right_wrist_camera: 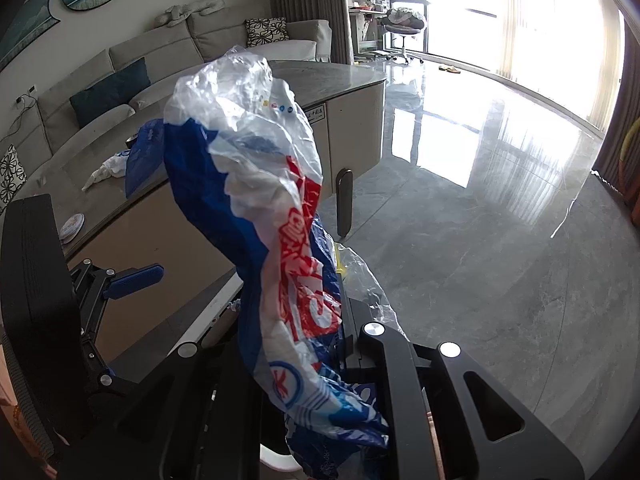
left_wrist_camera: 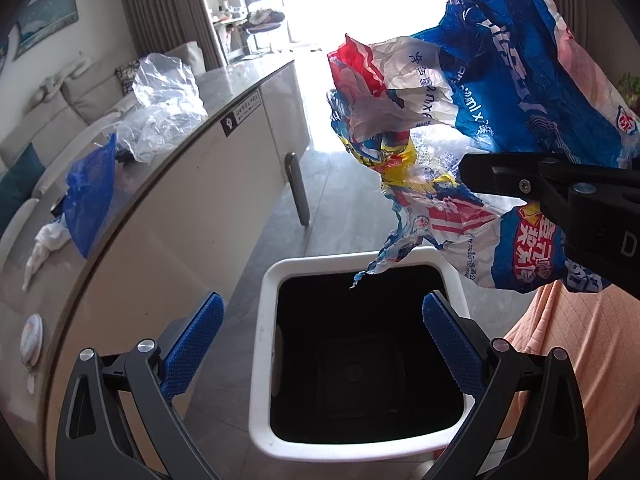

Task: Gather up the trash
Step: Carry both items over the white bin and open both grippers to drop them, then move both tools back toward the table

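Left tongs point(left_wrist_camera: 323, 344) are released, blue pads point(left_wrist_camera: 194, 344) spread wide, nothing between them. Straight below and ahead of them sits the white bin point(left_wrist_camera: 262, 344) with its black inside; no contents can be made out in there, too dark.

Right tongs point(right_wrist_camera: 344, 364) are clenched on the crumpled wrapper point(right_wrist_camera: 276, 216). Their pads are hidden by the plastic, so the exact grip point is hard to see from their own camera. From the left camera the same tongs point(left_wrist_camera: 466, 172) come in from the right edge, body cut off, tips buried in the wrapper point(left_wrist_camera: 460, 120).

The wrapper is blue, white and red printed film, with a yellow patch near the tips. Its long axis runs roughly up and down: the bulk stands up above the right tongs, a thin shredded tail hangs below them and points down at the bin opening, not touching the rim. The top end is cut off by the frame edge in the left view. The print is too creased to read.

To the left of both tongs is a counter point(left_wrist_camera: 240, 76) carrying a clear plastic bag point(left_wrist_camera: 164, 108), a blue bag point(left_wrist_camera: 90, 196) and a white rag point(left_wrist_camera: 44, 244). Orange fabric point(left_wrist_camera: 572, 360) shows just right of the bin, partly hidden behind the left tongs' arm.
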